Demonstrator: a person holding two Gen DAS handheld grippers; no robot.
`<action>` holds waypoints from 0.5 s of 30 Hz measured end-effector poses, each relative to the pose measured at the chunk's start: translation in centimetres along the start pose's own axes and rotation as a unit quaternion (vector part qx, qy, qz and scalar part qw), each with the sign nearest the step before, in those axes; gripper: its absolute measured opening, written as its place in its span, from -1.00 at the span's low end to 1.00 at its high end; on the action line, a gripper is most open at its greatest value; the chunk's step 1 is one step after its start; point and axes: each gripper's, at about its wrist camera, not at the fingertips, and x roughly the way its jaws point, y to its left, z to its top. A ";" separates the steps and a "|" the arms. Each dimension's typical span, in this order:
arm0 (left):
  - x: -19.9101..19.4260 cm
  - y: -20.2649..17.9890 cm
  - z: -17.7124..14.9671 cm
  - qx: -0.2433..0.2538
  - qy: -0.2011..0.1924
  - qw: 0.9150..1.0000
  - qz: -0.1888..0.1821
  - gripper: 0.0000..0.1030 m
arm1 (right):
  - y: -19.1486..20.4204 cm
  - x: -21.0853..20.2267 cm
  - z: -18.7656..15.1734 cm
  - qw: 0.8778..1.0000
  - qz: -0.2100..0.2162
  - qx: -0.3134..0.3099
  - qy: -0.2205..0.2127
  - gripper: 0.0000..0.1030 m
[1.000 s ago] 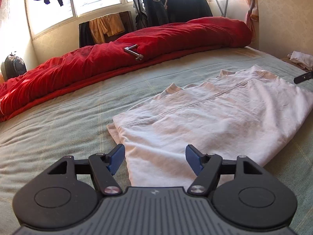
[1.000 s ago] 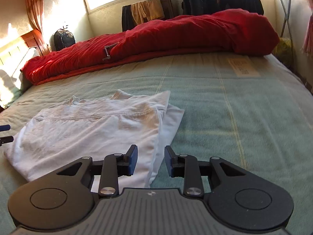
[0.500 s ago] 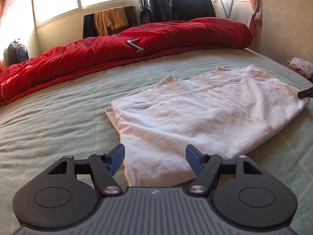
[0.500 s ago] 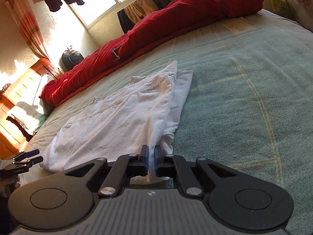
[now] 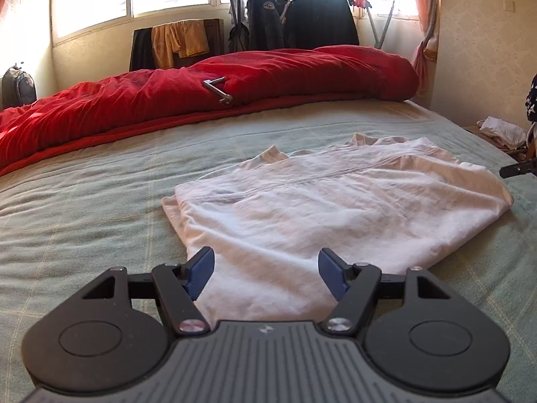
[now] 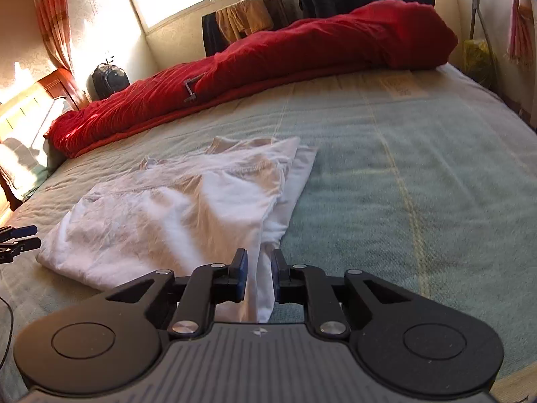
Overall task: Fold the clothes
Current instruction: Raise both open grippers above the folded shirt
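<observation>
Folded white cotton garment (image 5: 339,215) lies flat on the pale green woven bedspread (image 5: 84,208), just ahead of both sets of jaws. Right gripper (image 6: 257,270): jaws narrow and opening, a corner strip of the white cloth running between the blue pads (image 6: 242,268); pads do not appear to press it. Left gripper (image 5: 266,273): jaws wide, nothing clamped, the garment's near edge lying below and between its blue pads (image 5: 201,270). Beyond the garment, far from both jaws, a rumpled red quilt (image 5: 208,90) stretches across the bed, an angled metal bracket (image 5: 217,89) resting on it. Dark jackets (image 5: 302,23) hang by the window behind.
</observation>
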 end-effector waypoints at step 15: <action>4.8 2.0 -1.6 -0.026 0.060 0.998 -0.018 0.34 | -0.4 10.1 2.9 0.997 -0.034 -0.054 0.031 -0.63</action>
